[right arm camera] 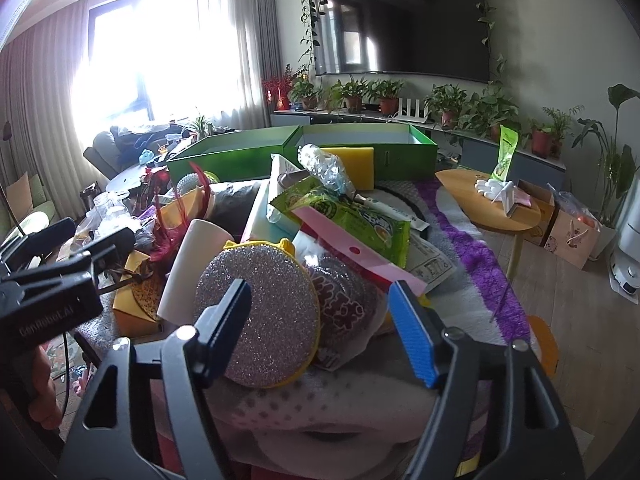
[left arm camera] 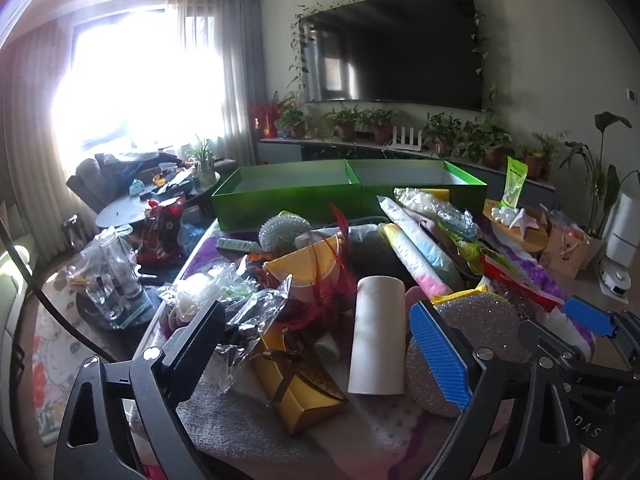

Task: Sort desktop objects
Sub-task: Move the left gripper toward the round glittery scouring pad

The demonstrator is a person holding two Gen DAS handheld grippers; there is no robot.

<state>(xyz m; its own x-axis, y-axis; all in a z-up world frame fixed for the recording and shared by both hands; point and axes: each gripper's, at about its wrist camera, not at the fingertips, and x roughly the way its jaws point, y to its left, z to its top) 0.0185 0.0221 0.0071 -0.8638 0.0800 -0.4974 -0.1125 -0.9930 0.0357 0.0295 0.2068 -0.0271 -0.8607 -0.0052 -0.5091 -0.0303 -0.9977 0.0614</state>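
Home living room, wall television (left arm camera: 394, 46), potted plants (left arm camera: 442, 130), curtains (left arm camera: 236, 80)

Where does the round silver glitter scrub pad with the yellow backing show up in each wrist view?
Left wrist view: silver scrub pad sits low right, behind the left gripper's blue finger, right of the white paper tube.
Right wrist view: the pad lies low centre, between the right gripper's open fingers.
Shared landmark: the green boxes behind the pile.
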